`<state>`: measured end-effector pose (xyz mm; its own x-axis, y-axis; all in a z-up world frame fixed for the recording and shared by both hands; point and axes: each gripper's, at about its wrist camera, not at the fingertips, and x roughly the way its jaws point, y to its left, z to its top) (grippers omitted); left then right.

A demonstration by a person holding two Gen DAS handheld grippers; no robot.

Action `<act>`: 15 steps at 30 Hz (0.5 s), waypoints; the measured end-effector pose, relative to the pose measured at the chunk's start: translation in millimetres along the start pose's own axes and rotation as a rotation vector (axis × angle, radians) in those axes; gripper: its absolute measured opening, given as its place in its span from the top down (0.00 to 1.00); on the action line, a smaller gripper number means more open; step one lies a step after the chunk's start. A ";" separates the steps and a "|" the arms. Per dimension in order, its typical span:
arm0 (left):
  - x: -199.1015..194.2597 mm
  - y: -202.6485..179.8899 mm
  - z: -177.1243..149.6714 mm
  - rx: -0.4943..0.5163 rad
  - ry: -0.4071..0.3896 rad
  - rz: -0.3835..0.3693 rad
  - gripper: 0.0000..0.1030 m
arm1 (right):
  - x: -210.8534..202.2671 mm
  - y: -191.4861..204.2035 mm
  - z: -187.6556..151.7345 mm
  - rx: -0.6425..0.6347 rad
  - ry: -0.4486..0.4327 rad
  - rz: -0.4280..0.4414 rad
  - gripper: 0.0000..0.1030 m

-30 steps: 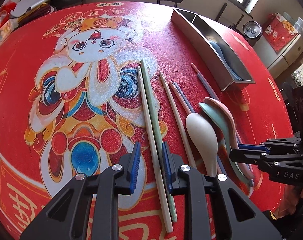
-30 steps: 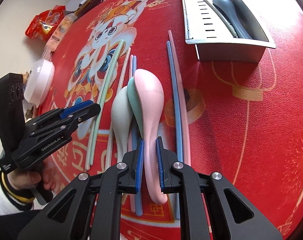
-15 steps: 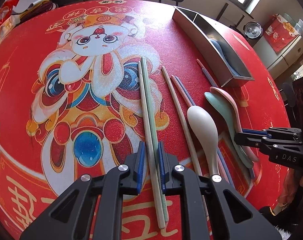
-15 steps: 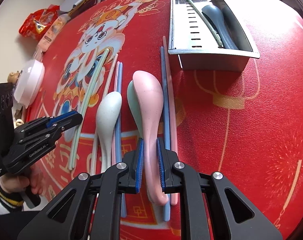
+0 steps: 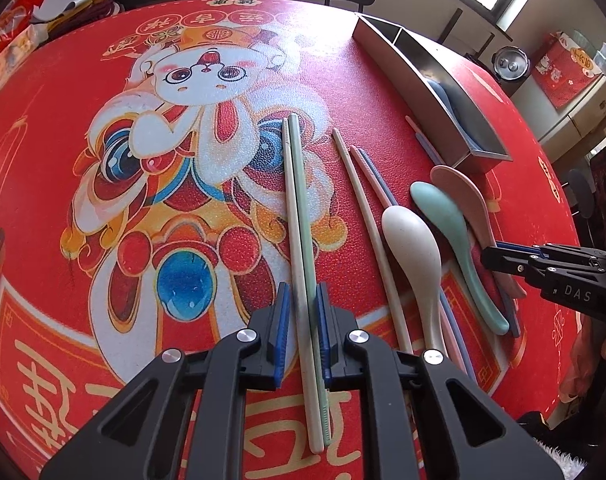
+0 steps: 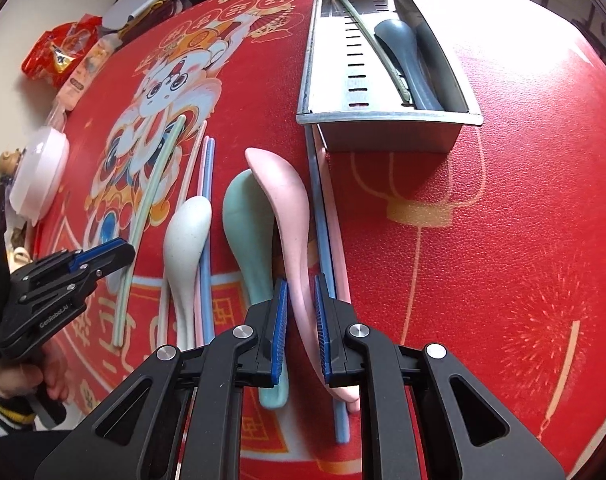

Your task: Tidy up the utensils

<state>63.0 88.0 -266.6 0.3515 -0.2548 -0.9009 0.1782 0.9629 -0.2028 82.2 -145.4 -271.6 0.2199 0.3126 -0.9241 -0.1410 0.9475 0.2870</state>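
My left gripper [image 5: 303, 312] is shut on a cream and a green chopstick [image 5: 299, 208] that lie side by side on the red mat. My right gripper [image 6: 301, 316] is shut on the handle of the pink spoon [image 6: 287, 200], whose bowl points toward the metal tray [image 6: 387, 134]. Just left of it lie a teal spoon [image 6: 243, 220] and a white spoon [image 6: 185, 236]. A blue chopstick [image 6: 323, 220] and a pink one run along the pink spoon's right side. In the tray lie a dark blue spoon [image 6: 399, 40] and a green chopstick [image 6: 367, 32].
More chopsticks [image 5: 367, 184] lie between the held pair and the spoons. A white lidded bowl [image 6: 39, 176] and snack packets [image 6: 59, 56] sit at the mat's far left edge. A person's hand [image 6: 23, 376] holds the left gripper [image 6: 119, 254].
The left jaws closed on the chopstick pair. The right gripper tipped with the pink spoon, so the tray sits lower and fuller in its view.
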 end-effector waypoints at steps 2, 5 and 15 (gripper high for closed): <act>-0.4 0.9 0.4 -0.005 0.003 0.008 0.87 | -0.5 -2.1 0.3 0.007 -0.003 -0.003 0.86; -2.3 4.1 0.6 -0.017 0.009 0.016 0.88 | -1.6 -3.2 0.7 0.007 -0.007 -0.009 0.87; -10.9 10.4 5.9 -0.054 -0.006 -0.017 0.92 | -0.8 -7.2 0.6 0.057 0.008 0.080 0.92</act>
<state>66.5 100.3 -256.6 0.3544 -0.2719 -0.8947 0.1342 0.9617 -0.2391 83.6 -152.5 -272.8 0.2027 0.3870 -0.8995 -0.1023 0.9219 0.3736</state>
